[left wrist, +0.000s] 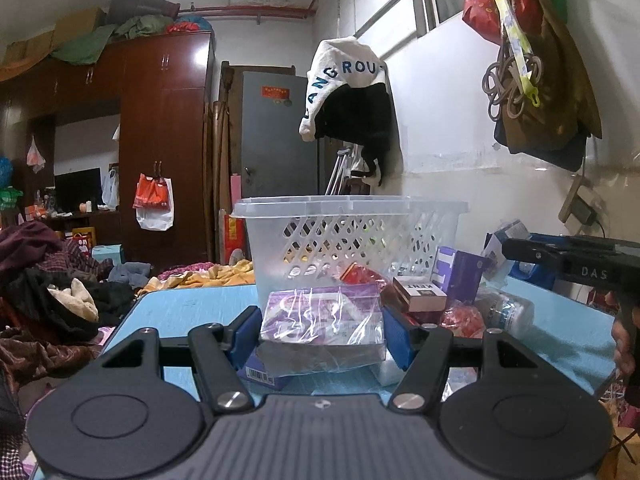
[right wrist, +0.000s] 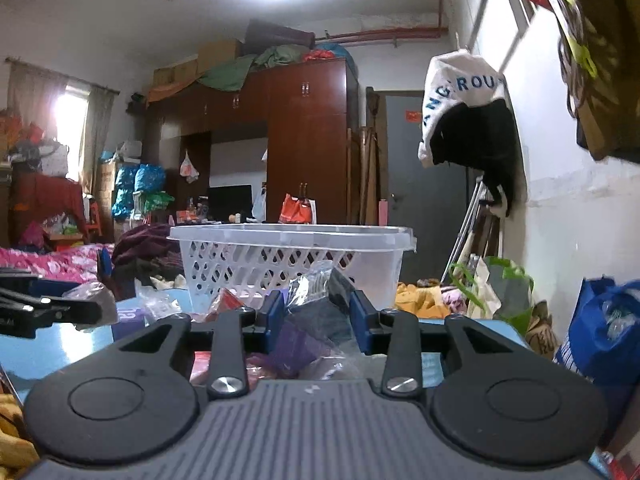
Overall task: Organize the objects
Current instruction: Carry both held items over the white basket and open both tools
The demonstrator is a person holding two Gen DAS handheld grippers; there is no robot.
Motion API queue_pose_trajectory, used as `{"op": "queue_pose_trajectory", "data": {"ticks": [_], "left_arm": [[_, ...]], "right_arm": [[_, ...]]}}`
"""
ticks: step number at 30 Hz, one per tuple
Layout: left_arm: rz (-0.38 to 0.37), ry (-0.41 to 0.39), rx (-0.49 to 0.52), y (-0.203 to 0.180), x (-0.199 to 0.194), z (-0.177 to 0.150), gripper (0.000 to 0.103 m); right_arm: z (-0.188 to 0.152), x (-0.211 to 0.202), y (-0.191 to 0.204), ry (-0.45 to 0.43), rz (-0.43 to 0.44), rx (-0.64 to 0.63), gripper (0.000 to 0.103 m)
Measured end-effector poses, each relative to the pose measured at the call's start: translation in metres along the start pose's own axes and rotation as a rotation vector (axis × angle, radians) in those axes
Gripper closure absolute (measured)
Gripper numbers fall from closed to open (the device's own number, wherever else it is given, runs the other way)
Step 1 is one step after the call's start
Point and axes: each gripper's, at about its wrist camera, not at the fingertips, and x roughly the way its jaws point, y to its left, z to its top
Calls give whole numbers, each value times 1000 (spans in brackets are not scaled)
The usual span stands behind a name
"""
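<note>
The light-blue counter (left wrist: 192, 304) carries everything here. Toward its far side stands a translucent white basket (left wrist: 352, 236) with lattice walls, upright, its rim level; from the right wrist view the same basket (right wrist: 292, 256) sits straight ahead beyond a heap of packets.

In front of the basket lies a loose pile: a purple carton (left wrist: 460, 272), a small box with a dark label (left wrist: 420, 294), a red packet (left wrist: 360, 274) against the basket's foot, and a clear bottle (left wrist: 508, 312) on its side at the pile's right edge.

The left tool (left wrist: 322, 330) is spread fairly wide, and its blue pads (left wrist: 250, 330) press on both ends of a purple box in clear film (left wrist: 322, 320), which fills the gap between them. The box sits level, just in front of the basket and touching the small labelled box at its right corner. Whether it rests on the items beneath it cannot be told.

The right tool (right wrist: 316, 316) is partly open, its fingers either side of a crinkled clear bag (right wrist: 316, 284) and a purple pack (right wrist: 296, 344); whether the pads actually grip either one cannot be told. It also shows at the right edge of the left view as a black body (left wrist: 580, 256), beside the pile
</note>
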Motion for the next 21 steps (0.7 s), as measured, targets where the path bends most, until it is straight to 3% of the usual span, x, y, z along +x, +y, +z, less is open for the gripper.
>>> {"op": "queue_pose_trajectory", "data": {"ticks": [11,21], "left_arm": [[14,-63,-33,13,3,27,35],[-11,-68,-51,22,57,101,35]], "right_arm": [[20,-7,9,-41,1,-49,64],[76,16,14,-95,-6,-117,64]]}}
